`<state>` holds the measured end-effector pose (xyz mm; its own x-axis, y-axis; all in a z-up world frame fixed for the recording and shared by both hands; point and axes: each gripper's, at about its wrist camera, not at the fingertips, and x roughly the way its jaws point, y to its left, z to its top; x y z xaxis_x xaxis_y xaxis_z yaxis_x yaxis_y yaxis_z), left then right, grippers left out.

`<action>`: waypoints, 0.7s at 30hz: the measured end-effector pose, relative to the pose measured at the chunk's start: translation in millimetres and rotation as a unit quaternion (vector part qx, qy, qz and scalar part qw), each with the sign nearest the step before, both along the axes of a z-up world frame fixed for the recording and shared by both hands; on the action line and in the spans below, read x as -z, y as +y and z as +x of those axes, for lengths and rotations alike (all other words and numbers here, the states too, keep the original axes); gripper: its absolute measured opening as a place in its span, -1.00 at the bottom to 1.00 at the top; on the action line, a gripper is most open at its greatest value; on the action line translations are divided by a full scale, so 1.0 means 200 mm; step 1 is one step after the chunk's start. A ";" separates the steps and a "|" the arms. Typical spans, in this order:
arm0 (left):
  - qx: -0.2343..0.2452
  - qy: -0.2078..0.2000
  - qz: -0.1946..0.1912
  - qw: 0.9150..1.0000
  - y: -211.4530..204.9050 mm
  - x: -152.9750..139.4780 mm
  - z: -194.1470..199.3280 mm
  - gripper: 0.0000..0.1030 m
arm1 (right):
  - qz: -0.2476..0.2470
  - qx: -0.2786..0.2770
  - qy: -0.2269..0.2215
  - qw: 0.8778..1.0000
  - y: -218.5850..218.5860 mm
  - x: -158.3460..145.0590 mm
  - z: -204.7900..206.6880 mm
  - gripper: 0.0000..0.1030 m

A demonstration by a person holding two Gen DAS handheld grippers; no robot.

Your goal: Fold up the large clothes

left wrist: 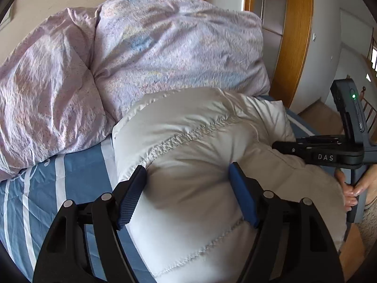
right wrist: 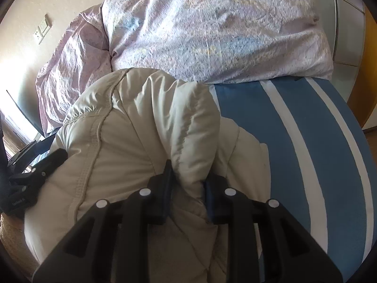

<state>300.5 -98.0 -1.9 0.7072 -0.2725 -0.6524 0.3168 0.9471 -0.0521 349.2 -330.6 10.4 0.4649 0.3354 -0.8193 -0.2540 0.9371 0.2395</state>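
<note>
the right gripper (right wrist: 187,188) is clenched on a thick roll of the jacket (right wrist: 132,141); both fingers (right wrist: 167,184) press into the puffy cloth, jaws narrow; the pinched roll runs straight ahead of the fingers and ends in a rounded hump; the rest of the jacket bulges to their left and lies under them, with a seam curving up that side; right of the fingers lies the blue, white-striped sheet (right wrist: 318,141); beyond the roll a lilac duvet (right wrist: 212,35) is heaped.

the left gripper (left wrist: 188,188) stands wide, released; its fingers (left wrist: 242,198) straddle a padded bulge of the jacket (left wrist: 200,129), the blue pads at its sides, though whether they press cannot be told; the jacket's long axis runs from under these fingers ahead and to the right, stitched seams crossing it; to the right the other gripper's (left wrist: 282,146) black tips rest on the cloth, a hand (left wrist: 351,188) on its handle; left of the fingers the sheet (left wrist: 77,176); ahead the duvet (left wrist: 165,47).
</note>
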 end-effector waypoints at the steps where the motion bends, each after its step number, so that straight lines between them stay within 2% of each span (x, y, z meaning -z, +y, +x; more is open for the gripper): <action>1: 0.000 0.000 0.002 1.000 0.00 0.01 0.00 0.42 | 0.000 0.000 0.000 1.000 0.00 0.01 0.00 -0.51; 21: -0.005 -0.022 0.046 0.999 -0.08 0.10 0.00 0.43 | 0.030 0.005 -0.013 0.999 -0.03 0.13 -0.01 -0.49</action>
